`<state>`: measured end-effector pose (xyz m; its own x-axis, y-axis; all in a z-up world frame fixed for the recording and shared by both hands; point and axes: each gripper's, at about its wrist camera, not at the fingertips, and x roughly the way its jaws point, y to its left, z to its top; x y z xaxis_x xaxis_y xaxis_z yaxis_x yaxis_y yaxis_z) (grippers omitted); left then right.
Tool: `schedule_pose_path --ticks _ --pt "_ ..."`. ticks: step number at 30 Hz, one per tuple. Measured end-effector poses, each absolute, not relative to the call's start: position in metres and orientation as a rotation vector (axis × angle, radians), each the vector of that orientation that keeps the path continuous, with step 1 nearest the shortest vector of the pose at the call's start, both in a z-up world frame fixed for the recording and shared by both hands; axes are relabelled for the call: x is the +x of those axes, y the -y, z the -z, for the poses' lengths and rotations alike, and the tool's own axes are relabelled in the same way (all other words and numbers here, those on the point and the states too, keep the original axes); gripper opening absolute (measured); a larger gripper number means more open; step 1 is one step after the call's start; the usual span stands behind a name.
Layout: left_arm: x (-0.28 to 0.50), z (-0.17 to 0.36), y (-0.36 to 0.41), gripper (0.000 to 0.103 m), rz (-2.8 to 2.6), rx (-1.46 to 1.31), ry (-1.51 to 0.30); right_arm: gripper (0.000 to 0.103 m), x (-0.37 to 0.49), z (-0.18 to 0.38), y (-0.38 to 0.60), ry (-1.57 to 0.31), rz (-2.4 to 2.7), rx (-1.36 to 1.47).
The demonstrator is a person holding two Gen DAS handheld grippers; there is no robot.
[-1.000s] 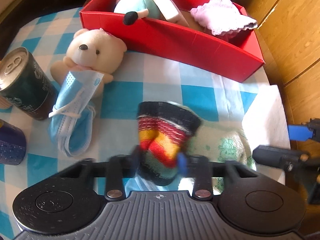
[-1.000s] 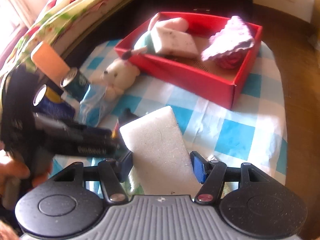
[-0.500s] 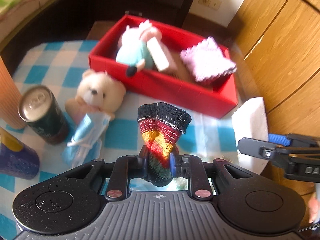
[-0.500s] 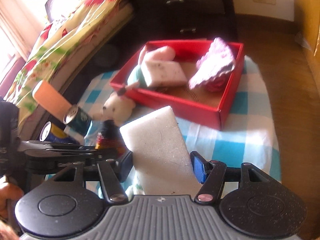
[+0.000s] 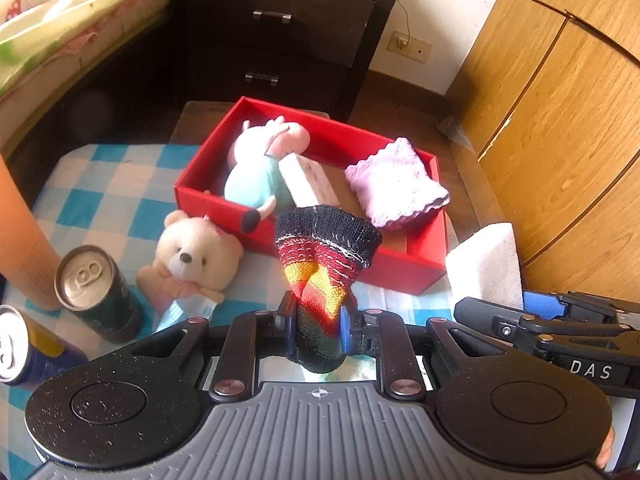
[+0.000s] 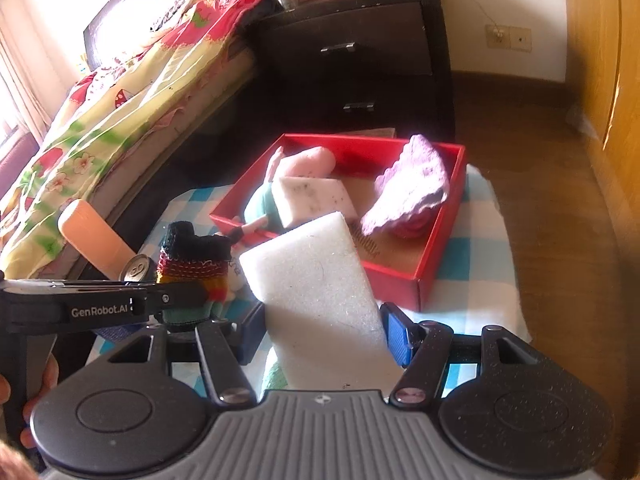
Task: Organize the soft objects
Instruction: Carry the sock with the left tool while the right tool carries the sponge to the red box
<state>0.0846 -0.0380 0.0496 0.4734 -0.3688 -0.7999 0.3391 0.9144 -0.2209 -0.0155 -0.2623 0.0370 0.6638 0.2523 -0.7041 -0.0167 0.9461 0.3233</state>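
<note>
Sock [image 5: 320, 280], striped knit with black cuff, pinched at its toe end by left gripper [image 5: 316, 330], jaws pressed into the fabric, cuff flopping up; held off the checkered tablecloth [image 5: 108, 184], short of the red box [image 5: 304, 236], likely for carrying in. Right gripper [image 6: 324, 332] clamps a white sponge block [image 6: 316, 292], also short of the box. Left gripper's side reads "GenRobot.AI"; right one's "DAS". Beside the box: teddy bear [image 5: 192, 256], two cans [image 5: 96, 292], labels unreadable. Inside: pig plush [image 5: 260, 168], second sponge [image 5: 308, 180], pink cloth [image 5: 396, 184].
</note>
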Motion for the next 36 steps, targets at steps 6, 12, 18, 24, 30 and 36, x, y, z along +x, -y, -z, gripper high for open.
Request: schedule_pose_path --ticks 6,12,18,24,30,36 --pt "0.089 -0.061 0.048 0.020 0.433 -0.019 -0.939 0.039 -0.011 -0.047 0.263 -0.798 -0.124 0.295" --pt "0.095 -0.071 0.057 0.020 0.438 -0.024 -0.907 0.039 -0.009 -0.057 0.266 -0.761 -0.097 0.297" --pt "0.099 -0.075 0.063 0.020 0.432 -0.011 -0.885 0.039 -0.006 -0.066 0.266 -0.725 -0.076 0.285" --pt "0.103 -0.081 0.063 0.020 0.434 -0.021 -0.868 0.039 -0.001 -0.073 0.265 -0.704 -0.071 0.289" --pt "0.110 -0.085 0.065 0.021 0.426 -0.028 -0.855 0.039 0.002 -0.073 0.265 -0.695 -0.059 0.297" --pt "0.118 -0.087 0.069 0.021 0.425 -0.036 -0.844 0.039 0.011 -0.074 0.270 -0.684 -0.042 0.320"
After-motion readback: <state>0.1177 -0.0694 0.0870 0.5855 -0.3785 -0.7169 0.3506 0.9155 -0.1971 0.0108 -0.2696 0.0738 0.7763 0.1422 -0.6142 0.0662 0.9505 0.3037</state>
